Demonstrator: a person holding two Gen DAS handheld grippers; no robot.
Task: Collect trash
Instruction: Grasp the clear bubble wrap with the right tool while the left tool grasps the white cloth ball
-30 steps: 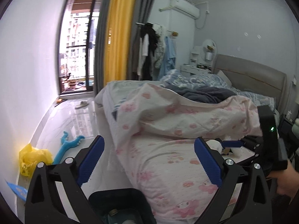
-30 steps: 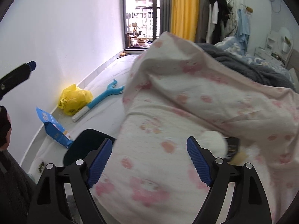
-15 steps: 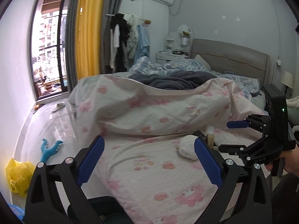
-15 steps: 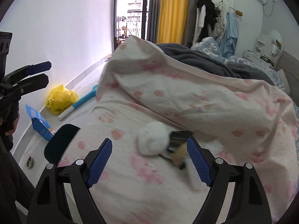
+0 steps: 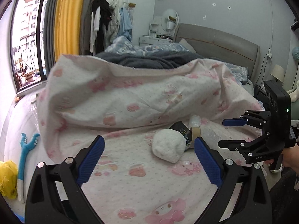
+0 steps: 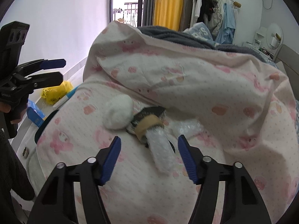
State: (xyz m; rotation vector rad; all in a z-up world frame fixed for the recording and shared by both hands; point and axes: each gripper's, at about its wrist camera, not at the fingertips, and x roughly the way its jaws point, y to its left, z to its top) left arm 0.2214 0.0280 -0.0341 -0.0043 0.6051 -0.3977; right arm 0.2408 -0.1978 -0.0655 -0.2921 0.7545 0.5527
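The right gripper [image 6: 149,157] has blue ribbed pads [image 6: 110,160] that have just been closing. They stand apart and press on nothing, though the near end of a clear bubble-wrap roll bound with a tan tape band [image 6: 158,147] lies between them. That roll rests on the pink-and-white cartoon-print bedsheet [image 6: 130,196], near the bed's foot edge. Touching its far end is a black printed packet [image 6: 149,113], and just beside that sits a fluffy white ball of soft material [image 6: 118,113]. A crumpled clear plastic film [image 6: 186,127] lies to the right of the roll.

The left gripper [image 5: 148,160] is released, its blue pads [image 5: 89,159] spread wide over bare sheet, with the white ball [image 5: 168,147] just beyond them.

Only the left wrist view shows the right gripper [image 5: 227,133] from outside, held in a hand [image 5: 290,158], its fingers parted above the clear film. That view also gives the grey padded headboard [image 5: 220,43]. Only the right wrist view shows the left gripper [image 6: 53,71] side-on, together with a blue carton [image 6: 35,115] and a dark bin rim [image 6: 44,127] on the floor beside the bed.

Both views show the bunched pink quilt [image 5: 142,93], a yellow plastic bag [image 6: 55,91] on the floor, and the yellow curtain [image 5: 68,18].
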